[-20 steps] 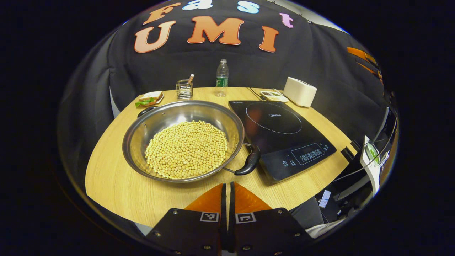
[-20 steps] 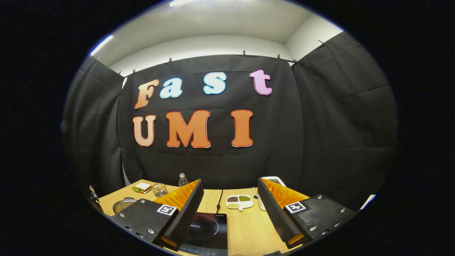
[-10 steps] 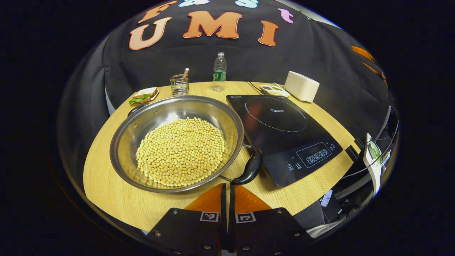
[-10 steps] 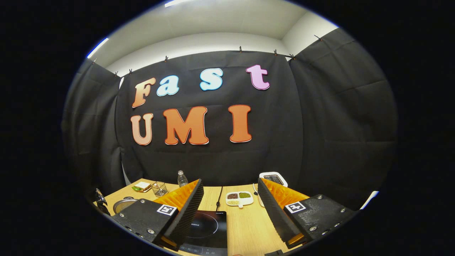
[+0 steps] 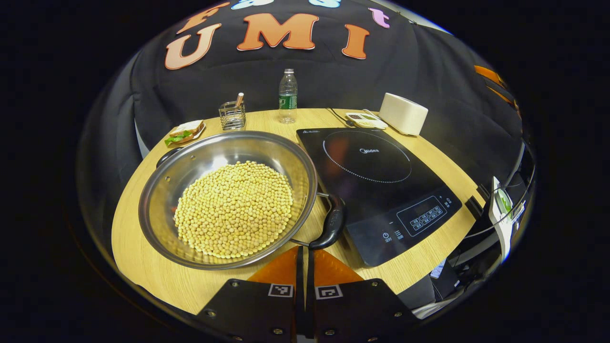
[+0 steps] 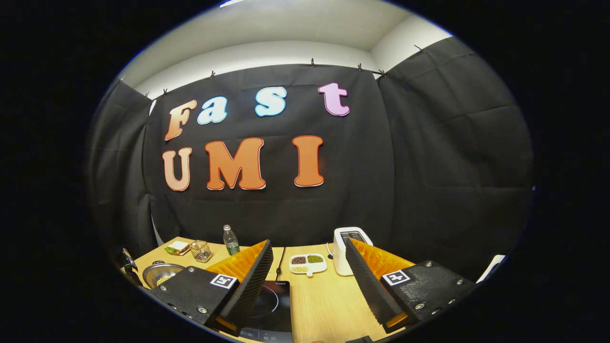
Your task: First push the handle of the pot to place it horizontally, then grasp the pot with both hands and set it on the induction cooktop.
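Fingers of the left gripper (image 5: 305, 255) are pressed together with no gap between them and nothing held; they point forward over the near edge of the bench (image 5: 143, 257). Just ahead of their tips, and slightly to the right, lies the black handle (image 5: 331, 224) of the pot (image 5: 162, 183). This handle is close to the tips, but I cannot tell if they touch it. The pot is a wide steel one filled with yellow beans (image 5: 233, 209), and it sits on the bench ahead and to the left of these fingers. A second small handle (image 5: 167, 155) is at its far side. The induction cooktop (image 5: 376, 176) lies ahead to the right, and the near handle reaches almost to its edge. The pot is beside the cooktop, not on it.

Beyond the pot the left gripper view shows a sandwich (image 5: 183, 133), a wire holder (image 5: 232, 116) and a water bottle (image 5: 287, 96); a white box (image 5: 403, 113) stands beyond the cooktop.

Fingers of the right gripper (image 6: 309, 276) are wide apart and hold nothing. The right gripper view looks higher, mostly at the booth wall. Between these fingers it shows a small divided dish (image 6: 308, 263) of beans, clearer than in the other view, and the cooktop lies under the left finger. The pot is small, far left of these fingers.
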### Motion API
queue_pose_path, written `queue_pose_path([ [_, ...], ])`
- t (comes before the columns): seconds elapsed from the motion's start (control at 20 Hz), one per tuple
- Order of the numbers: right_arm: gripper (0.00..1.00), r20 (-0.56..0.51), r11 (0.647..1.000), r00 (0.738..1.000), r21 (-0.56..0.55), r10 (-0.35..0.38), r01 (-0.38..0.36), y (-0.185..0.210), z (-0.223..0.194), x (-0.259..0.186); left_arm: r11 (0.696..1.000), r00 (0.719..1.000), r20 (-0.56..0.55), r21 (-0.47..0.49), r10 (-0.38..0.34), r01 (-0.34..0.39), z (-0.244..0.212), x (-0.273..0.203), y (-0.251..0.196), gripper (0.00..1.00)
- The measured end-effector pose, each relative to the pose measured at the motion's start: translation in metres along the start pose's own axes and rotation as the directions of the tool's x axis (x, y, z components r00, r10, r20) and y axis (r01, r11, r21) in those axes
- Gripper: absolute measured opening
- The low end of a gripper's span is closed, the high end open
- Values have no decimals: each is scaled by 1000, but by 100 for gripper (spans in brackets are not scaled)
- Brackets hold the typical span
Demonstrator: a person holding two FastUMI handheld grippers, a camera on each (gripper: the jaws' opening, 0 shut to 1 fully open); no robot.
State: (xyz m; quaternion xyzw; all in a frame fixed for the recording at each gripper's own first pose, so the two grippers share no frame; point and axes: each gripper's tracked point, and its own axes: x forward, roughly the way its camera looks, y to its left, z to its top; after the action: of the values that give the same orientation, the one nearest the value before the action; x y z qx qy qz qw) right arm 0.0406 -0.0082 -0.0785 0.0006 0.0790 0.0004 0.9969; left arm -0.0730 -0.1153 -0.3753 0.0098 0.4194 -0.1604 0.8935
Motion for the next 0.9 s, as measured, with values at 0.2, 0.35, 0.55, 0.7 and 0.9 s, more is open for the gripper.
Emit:
queue_pose_path([
  [0.2,95,-7,1000,1000,-7,-6,6,-4,-3,3,1000,1000,2,20,2,-2,10,12,-4,2],
  [0.35,95,-17,1000,1000,-8,-11,11,-10,-9,3,1000,1000,2,24,-3,3,17,22,-7,2],
  [0.55,95,-29,999,999,-9,-33,32,-23,-15,7,1000,1000,0,-9,-29,29,28,36,-13,2],
  [0.7,95,-46,999,998,-1,-47,47,-32,-23,11,999,999,1,-19,-43,43,39,45,-17,1],
  [0.9,95,-64,998,996,-3,-63,63,-40,-33,19,999,999,1,-13,-49,49,49,58,-21,1],
])
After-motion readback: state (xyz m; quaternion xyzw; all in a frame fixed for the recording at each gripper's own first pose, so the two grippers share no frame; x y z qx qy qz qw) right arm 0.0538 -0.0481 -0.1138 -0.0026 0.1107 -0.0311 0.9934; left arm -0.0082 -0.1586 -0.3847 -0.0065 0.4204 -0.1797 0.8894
